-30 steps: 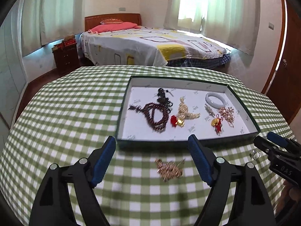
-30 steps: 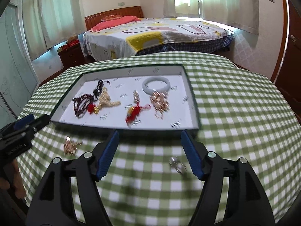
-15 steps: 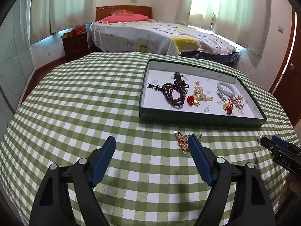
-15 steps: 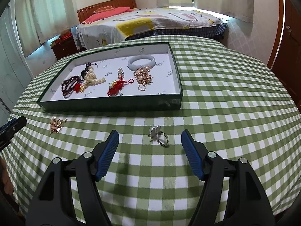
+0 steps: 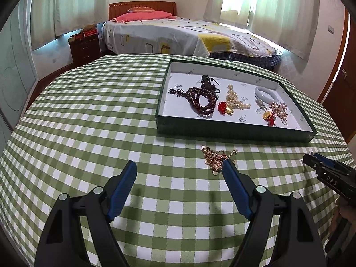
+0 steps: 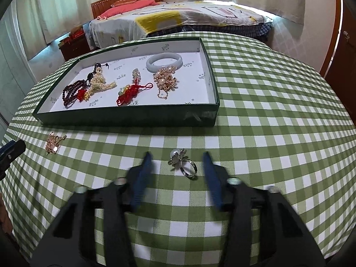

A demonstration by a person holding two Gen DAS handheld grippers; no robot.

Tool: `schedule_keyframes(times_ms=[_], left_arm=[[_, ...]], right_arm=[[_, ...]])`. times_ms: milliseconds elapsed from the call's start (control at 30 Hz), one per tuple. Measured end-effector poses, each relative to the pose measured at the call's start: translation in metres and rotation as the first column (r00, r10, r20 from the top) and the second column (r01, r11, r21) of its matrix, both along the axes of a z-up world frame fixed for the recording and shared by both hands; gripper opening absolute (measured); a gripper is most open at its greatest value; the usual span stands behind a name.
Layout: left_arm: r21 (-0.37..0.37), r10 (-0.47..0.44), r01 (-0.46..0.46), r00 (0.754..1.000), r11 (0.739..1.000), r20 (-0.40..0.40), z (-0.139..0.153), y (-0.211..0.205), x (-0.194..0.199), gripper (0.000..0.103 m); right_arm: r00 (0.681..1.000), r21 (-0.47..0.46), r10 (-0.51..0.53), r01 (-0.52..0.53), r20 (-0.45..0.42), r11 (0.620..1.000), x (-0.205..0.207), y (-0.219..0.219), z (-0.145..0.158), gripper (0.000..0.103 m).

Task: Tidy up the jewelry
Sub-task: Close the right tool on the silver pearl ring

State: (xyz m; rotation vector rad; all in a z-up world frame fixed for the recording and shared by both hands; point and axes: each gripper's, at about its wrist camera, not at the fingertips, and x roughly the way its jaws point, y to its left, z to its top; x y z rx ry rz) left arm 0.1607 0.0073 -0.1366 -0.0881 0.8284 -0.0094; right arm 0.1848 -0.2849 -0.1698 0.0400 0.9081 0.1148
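Silver, with a pearl-and-flower head, the ring [image 6: 183, 162] is seen lying on the checked tablecloth [image 6: 267, 133] between the blue pads of the right gripper [image 6: 176, 155], apart from both. Those jaws have just been closing around it, blurred with motion, yet a gap is left on either side, so nothing is gripped. Ahead of the pads, beyond a strip of cloth, the green tray [image 6: 124, 118] is set, already holding beads, a pale bangle and brooches.

For a clean pick, the pads should be brought low enough to meet the band and head together, since a thin band lying flat is easily skated out from under a high pinch. The closing is best finished slowly and centred, so that the ring is not nudged sideways by one pad first.

Wide-spread jaws are shown on the left gripper [image 5: 179, 166], with nothing held. The gold chain cluster [image 5: 217, 159] lies just at the tip of its right-hand pad, off-centre; whether they touch cannot be told. It should be shifted until the cluster sits midway between the pads.
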Motion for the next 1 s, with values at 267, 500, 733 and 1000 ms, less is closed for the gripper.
schedule_keyframes(times_ms=[267, 500, 733, 1000], left_arm=[[-0.002, -0.003, 0.003, 1.0, 1.0, -0.003, 0.0, -0.001, 0.0, 0.076], [0.005, -0.017, 0.017, 1.0, 1.0, -0.009, -0.003, -0.005, 0.001, 0.076], [0.009, -0.022, 0.022, 1.0, 1.0, -0.019, -0.006, -0.008, 0.003, 0.076], [0.015, -0.038, 0.038, 0.999, 0.999, -0.02, -0.009, -0.016, 0.009, 0.076]], right_arm=[[1.0, 0.01, 0.025, -0.025, -0.007, 1.0, -0.005, 0.007, 0.0, 0.023], [1.0, 0.024, 0.024, -0.024, -0.004, 0.999, -0.004, 0.007, -0.001, 0.005], [0.999, 0.02, 0.03, -0.03, 0.011, 0.999, -0.006, 0.01, -0.001, 0.004], [0.999, 0.023, 0.023, -0.024, 0.022, 0.999, -0.007, 0.007, 0.003, 0.004]])
